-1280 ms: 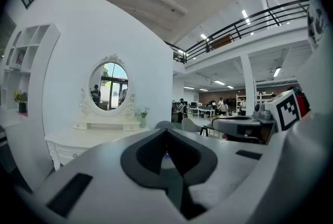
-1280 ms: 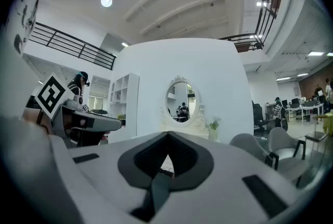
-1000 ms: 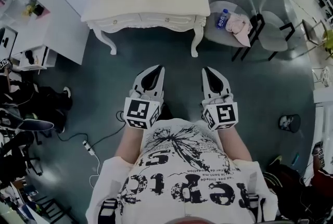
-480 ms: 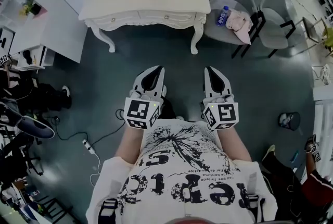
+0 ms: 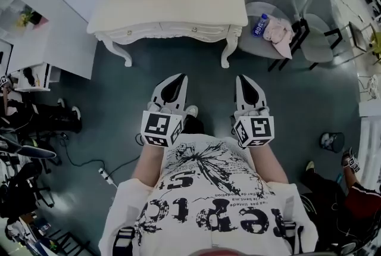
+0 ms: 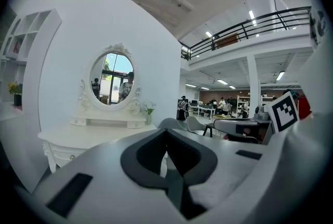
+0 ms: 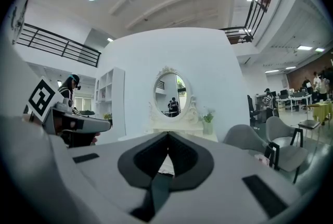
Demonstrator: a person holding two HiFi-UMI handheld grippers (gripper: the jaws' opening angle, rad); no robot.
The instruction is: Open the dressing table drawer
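A cream dressing table [image 5: 166, 8] with curved legs stands against the white wall ahead. Its front holds shut drawers [image 5: 178, 29] with small knobs. An oval mirror [image 6: 112, 78] rises above it, also the mirror [image 7: 170, 94] in the right gripper view. My left gripper [image 5: 175, 79] and right gripper [image 5: 244, 80] hover side by side above the floor, well short of the table. Both have jaws closed tip to tip with nothing between them. The table [image 6: 78, 139] shows left of the left jaws.
Two grey chairs [image 5: 271, 16] stand right of the table, one bearing a water bottle [image 5: 260, 24] and pink cloth [image 5: 280, 33]. A white shelf unit [image 5: 44, 40] is at left. A power strip and cable [image 5: 107, 176] lie on the floor. People stand around the edges.
The person has stepped toward the dressing table, which now looks larger and nearer. Both grippers stayed shut and kept their side-by-side pose.
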